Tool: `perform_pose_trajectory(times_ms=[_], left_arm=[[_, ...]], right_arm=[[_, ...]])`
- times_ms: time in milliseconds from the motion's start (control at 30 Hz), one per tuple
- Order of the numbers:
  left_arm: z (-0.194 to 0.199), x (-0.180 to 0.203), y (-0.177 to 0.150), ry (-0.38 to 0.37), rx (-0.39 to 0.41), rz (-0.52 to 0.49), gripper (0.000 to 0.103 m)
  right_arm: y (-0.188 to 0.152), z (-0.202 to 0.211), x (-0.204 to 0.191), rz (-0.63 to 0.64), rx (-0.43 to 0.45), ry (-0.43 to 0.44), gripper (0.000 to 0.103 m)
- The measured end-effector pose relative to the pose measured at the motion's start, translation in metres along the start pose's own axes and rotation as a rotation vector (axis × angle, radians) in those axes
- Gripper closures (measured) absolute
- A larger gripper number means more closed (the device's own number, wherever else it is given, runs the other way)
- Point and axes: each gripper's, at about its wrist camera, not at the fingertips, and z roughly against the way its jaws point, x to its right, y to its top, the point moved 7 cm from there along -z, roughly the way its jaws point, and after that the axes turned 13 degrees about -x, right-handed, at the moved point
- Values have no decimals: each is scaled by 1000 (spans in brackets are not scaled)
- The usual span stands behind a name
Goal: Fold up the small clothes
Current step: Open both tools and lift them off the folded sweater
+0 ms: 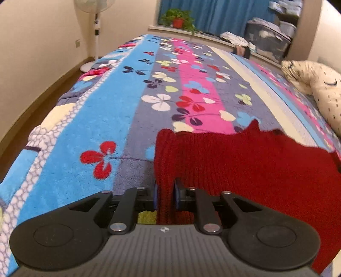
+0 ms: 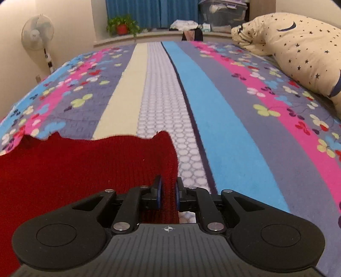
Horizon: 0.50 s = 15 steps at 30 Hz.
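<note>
A small dark red knitted garment [image 1: 245,166] is held up over the bed, stretched between both grippers. My left gripper [image 1: 165,195] is shut on its left edge, a fold of knit pinched between the blue pads. My right gripper [image 2: 168,191] is shut on the right edge of the same red garment [image 2: 85,166]. The garment's top edge is wavy and hides the bedspread behind it. Its lower part is hidden below the grippers.
A striped floral bedspread [image 1: 132,89] covers the bed [image 2: 223,127]. A cream star-print pillow [image 2: 298,51] lies at the right. A standing fan [image 2: 38,34], a potted plant [image 2: 122,26] and storage boxes [image 2: 223,12] stand beyond the bed's far end.
</note>
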Motion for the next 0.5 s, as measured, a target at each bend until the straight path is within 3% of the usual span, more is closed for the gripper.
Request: perform_pose_trajectory(times_ms=[33,167,233,400,500], left_arm=[[4,-2,1,-1,-2,17,68],[36,-4,-8,-66,13,33,57],[50,1,-20,-86,-22,29,36],[60,9,-63,-92,-160,24,35],[47,15,-91,-48,-265,-46,34]], right_arm=[[0,5,3,-23,9,1,80],[-14,34,23,-126,-28,94,58],[-28,33,30,-115,-113,100,52],[-66,39,44,-183,-270,137,48],[-81,40,44,-175,-314,133,48]])
